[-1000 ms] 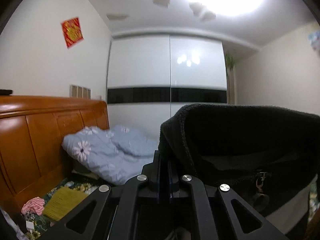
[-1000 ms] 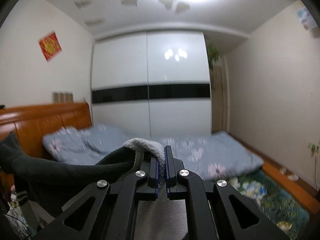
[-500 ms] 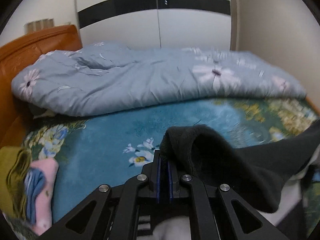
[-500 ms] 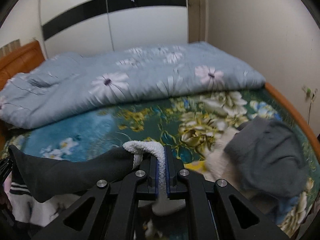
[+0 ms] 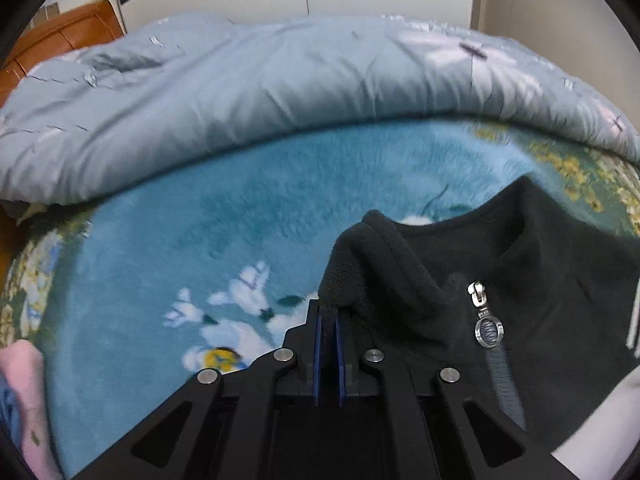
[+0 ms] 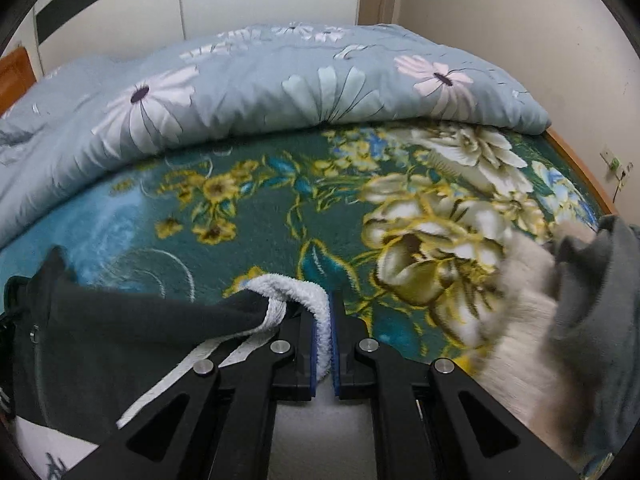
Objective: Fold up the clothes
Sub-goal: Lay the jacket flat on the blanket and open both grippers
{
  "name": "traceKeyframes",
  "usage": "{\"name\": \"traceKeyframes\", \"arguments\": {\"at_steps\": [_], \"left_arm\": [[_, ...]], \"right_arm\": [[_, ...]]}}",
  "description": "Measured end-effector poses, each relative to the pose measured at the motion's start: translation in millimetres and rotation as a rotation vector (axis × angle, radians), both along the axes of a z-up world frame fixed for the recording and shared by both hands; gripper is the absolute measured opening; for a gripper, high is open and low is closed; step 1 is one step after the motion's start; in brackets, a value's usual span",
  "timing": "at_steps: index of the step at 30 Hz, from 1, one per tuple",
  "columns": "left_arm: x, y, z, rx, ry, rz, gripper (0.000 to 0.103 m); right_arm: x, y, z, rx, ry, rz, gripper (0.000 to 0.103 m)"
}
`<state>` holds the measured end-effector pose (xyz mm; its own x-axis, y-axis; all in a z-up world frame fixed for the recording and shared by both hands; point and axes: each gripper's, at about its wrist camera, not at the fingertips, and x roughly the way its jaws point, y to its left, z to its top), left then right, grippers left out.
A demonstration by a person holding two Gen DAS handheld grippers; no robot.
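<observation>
Left wrist view: the left gripper [image 5: 328, 320] pinches the collar edge of a dark fleece jacket [image 5: 520, 280], its zipper pull [image 5: 486, 316] dangling above the floral blanket [image 5: 200, 240]. Over on the other side, the right gripper [image 6: 323, 336] clamps the jacket's white fleecy lining [image 6: 304, 300], with a pale blue quilt [image 6: 240, 92] heaped behind.

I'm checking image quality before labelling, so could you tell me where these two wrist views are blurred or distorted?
Left wrist view: the teal floral blanket is smeared by motion, while the zipper pull on the dark fleece jacket stays sharp. Right wrist view: the grey and cream garment at right is blurred; the quilt is crisp. Both views bow straight edges, with dark corners.
</observation>
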<state>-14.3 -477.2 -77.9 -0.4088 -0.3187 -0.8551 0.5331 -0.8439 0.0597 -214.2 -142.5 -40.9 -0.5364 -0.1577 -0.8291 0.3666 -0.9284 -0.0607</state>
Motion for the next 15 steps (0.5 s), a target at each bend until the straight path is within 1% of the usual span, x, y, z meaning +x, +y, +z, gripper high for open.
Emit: {"name": "traceKeyframes", "arguments": {"at_steps": [1, 3, 4, 5, 6, 7, 8, 9, 10, 12, 13, 14, 15], "left_arm": [[0.2, -1.0, -2.8, 0.010, 0.000, 0.000, 0.008], [4.6, -1.6, 0.6, 0.039, 0.018, 0.002, 0.010], [8.1, -1.9, 4.2, 0.069, 0.025, -0.001, 0.010], [12.4, -3.0, 8.4, 0.101, 0.033, -0.004, 0.012], [16.6, -4.0, 12.5, 0.133, 0.041, -0.008, 0.014], [22.8, -4.9, 17.9, 0.172, 0.054, -0.012, 0.022], [31.9, -5.1, 25.1, 0.206, 0.071, -0.015, 0.033], [41.7, -4.5, 32.7, 0.227, 0.087, -0.016, 0.037], [51.4, -3.9, 40.3, 0.247, 0.103, -0.017, 0.041], [75.2, -2.3, 55.3, 0.258, 0.133, -0.022, 0.042], [94.1, -0.1, 65.6, 0.249, 0.151, -0.023, 0.048], [112.7, 2.3, 74.3, 0.236, 0.162, -0.020, 0.055], [131.1, 4.9, 81.1, 0.219, 0.166, -0.011, 0.058]], "right_arm": [[1.3, -0.2, 1.4, 0.004, 0.005, 0.005, 0.005], [4.0, -0.6, 4.3, 0.012, 0.016, 0.015, 0.005], [5.4, -0.9, 5.8, 0.016, 0.021, 0.020, 0.005], [6.7, -1.1, 7.2, 0.020, 0.026, 0.025, 0.005], [8.1, -1.3, 8.7, 0.024, 0.032, 0.030, 0.008], [9.4, -1.5, 10.2, 0.028, 0.037, 0.035, 0.010], [10.8, -1.7, 11.6, 0.032, 0.042, 0.040, 0.019], [12.1, -1.9, 13.1, 0.036, 0.048, 0.045, 0.032], [18.1, 2.2, 22.1, 0.012, 0.054, 0.050, 0.035], [30.2, 10.6, 40.2, -0.037, 0.068, 0.060, 0.040], [37.9, 15.6, 48.0, -0.053, 0.070, 0.073, 0.042], [45.7, 20.6, 55.7, -0.070, 0.072, 0.085, 0.045], [56.5, 27.0, 62.5, -0.084, 0.081, 0.104, 0.046]]}}
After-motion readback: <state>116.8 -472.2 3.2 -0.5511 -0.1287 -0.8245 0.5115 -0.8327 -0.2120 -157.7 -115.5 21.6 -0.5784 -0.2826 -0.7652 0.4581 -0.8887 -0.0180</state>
